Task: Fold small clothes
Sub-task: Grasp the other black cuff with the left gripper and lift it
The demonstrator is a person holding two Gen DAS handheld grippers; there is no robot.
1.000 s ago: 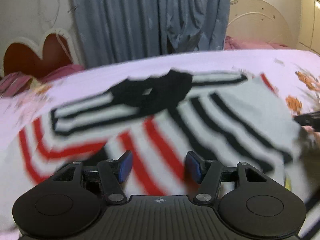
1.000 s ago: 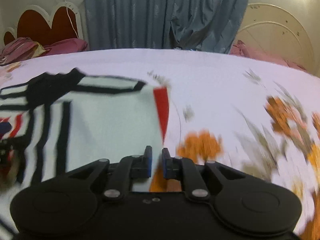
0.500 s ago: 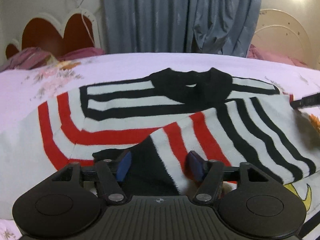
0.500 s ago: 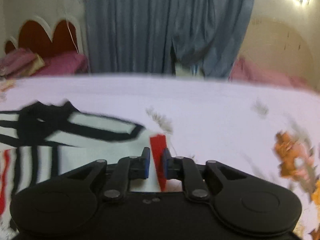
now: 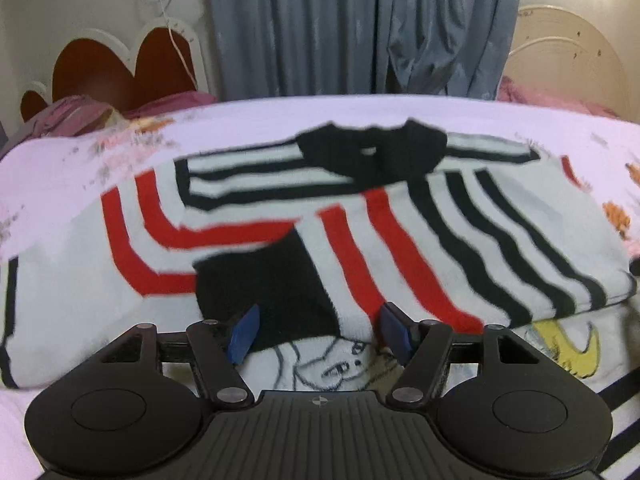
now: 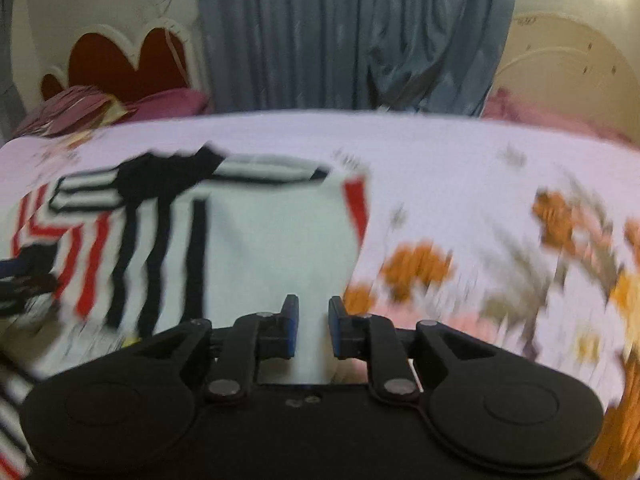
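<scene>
No brand, label or readable writing shows anywhere; the only marking is a line-drawn cartoon face (image 5: 340,364) with a yellow crescent shape (image 5: 576,344) printed on the white cloth at the lower middle of the left wrist view, and the claw body cuts off its lower part. The striped sweater (image 5: 360,216) lies spread on the bed (image 5: 280,116), filling the centre of the left wrist view and the left half of the right wrist view; it is white with red and black stripes and a black collar (image 5: 372,152), with a sleeve folded across its front so that the black cuff (image 5: 272,288) lies just ahead of the left claw. The left claw (image 5: 318,334) stands wide open, its blue pads either side of the cuff and not pressing on it. The right claw (image 6: 313,326) is open by a narrow gap and has just been opening; white sweater fabric sits between its pads, which stand clear of the cloth. The right wrist view is heavily motion-blurred, so the orange flower print (image 6: 416,268) on the sheet is smeared. Grey curtains (image 5: 360,28) and a heart-shaped headboard (image 5: 120,68) stand behind the bed.
</scene>
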